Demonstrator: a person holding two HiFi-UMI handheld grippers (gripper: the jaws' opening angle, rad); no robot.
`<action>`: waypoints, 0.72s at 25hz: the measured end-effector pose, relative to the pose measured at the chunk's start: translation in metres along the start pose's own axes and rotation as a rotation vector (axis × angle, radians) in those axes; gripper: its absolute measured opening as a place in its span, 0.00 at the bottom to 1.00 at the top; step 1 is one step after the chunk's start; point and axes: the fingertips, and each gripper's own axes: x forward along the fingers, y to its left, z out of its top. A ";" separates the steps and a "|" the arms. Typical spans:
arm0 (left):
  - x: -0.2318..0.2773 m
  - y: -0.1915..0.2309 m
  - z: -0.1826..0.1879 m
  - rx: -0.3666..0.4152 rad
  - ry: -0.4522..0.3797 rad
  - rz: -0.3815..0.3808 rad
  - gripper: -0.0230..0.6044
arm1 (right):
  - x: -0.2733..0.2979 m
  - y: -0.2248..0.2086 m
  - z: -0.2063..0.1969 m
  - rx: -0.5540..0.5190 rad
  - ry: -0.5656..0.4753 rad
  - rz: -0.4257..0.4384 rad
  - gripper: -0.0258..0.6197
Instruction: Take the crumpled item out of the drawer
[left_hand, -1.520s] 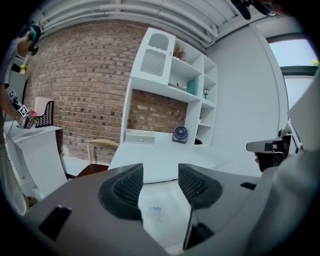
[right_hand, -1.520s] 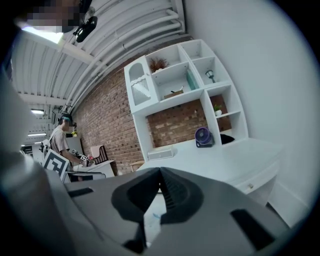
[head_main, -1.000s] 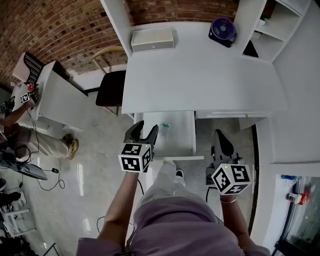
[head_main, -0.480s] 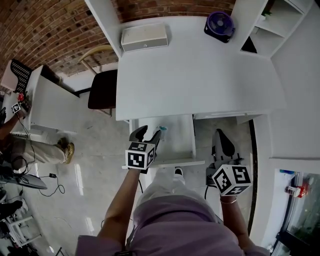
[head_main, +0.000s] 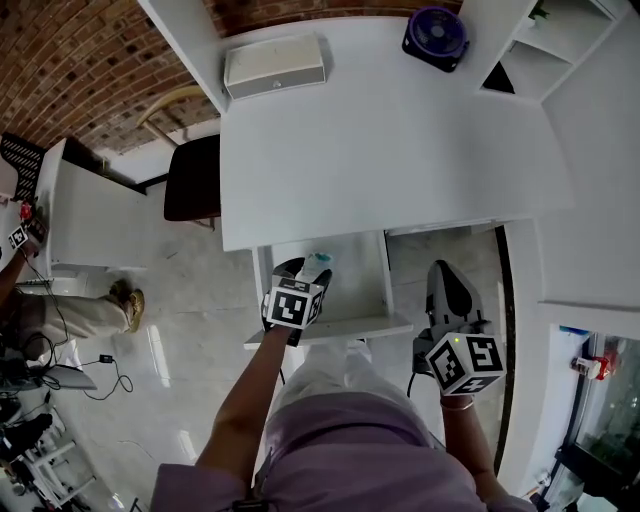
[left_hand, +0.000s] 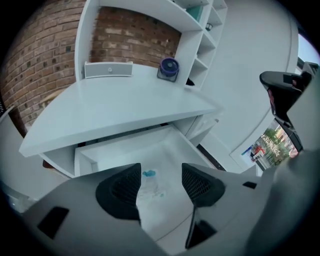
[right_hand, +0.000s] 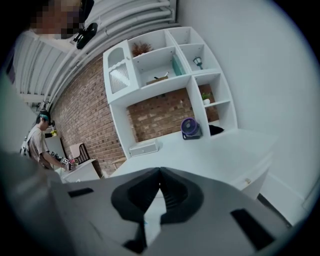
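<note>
We hold the left gripper (left_hand: 160, 181) over the open drawer (head_main: 340, 327) under the white tabletop (head_main: 380, 140), and its jaws are wide and opening. The crumpled item (left_hand: 148, 187), pale and clear with a small blue part, lies on the drawer floor toward the left side. We see it in the gap between the two jaws, and the pads do not press on it. The right gripper (right_hand: 159, 186) hangs to the right of the drawer, near us, its jaws together with nothing between them. At the far side of the tabletop stand a white box (head_main: 275, 66) on the left and a purple fan (head_main: 435, 35) on the right.
</note>
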 end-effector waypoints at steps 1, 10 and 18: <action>0.005 0.002 -0.003 0.005 0.018 0.000 0.44 | 0.001 -0.001 -0.001 0.003 0.004 -0.007 0.04; 0.042 0.015 -0.029 0.054 0.140 0.004 0.45 | 0.014 -0.009 -0.009 0.019 0.036 -0.061 0.04; 0.073 0.031 -0.047 0.097 0.216 0.041 0.45 | 0.025 -0.010 -0.023 0.024 0.077 -0.080 0.04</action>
